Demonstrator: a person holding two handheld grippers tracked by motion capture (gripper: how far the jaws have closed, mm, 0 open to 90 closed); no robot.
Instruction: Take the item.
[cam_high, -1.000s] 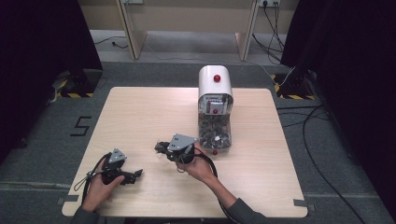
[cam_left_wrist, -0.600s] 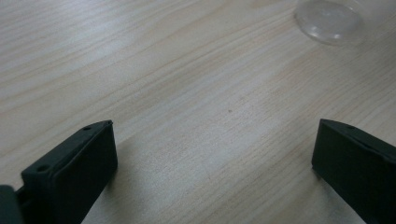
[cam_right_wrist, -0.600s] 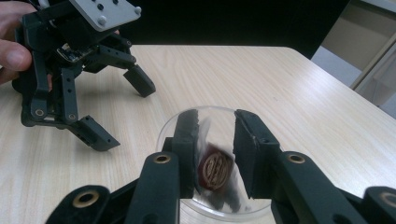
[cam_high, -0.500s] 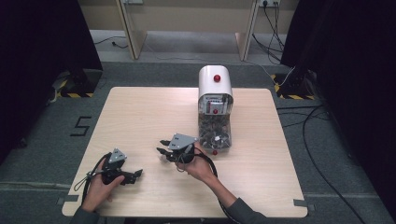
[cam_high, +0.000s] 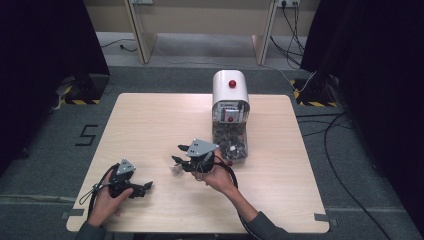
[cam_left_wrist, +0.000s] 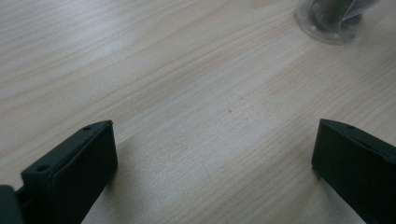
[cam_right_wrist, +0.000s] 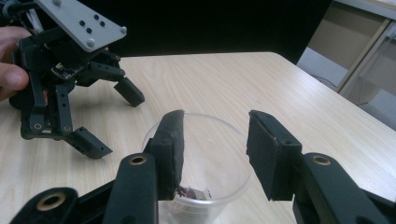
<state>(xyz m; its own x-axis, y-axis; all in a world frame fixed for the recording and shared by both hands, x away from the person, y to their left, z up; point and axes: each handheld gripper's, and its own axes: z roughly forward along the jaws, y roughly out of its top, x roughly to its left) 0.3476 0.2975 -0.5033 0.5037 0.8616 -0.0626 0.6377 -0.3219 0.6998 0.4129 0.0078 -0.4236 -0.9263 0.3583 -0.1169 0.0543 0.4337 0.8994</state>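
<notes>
At a pale wooden table (cam_high: 150, 115), we see from the high view a person's two hand-held grippers at work before a white dispenser (cam_high: 230, 107) with a red button. The right gripper view gives us what the high view barely resolves: a clear plastic cup (cam_right_wrist: 205, 158) standing on the table, a small reddish piece lying in its bottom. The right gripper (cam_right_wrist: 212, 149) straddles the near rim, one pad inside the cup wall, the other apart from it; its jaws have just been opening. The left gripper (cam_high: 145, 187) rests near the table's front edge, well apart from the cup, jaws spread wide over bare wood in its own view.
</notes>
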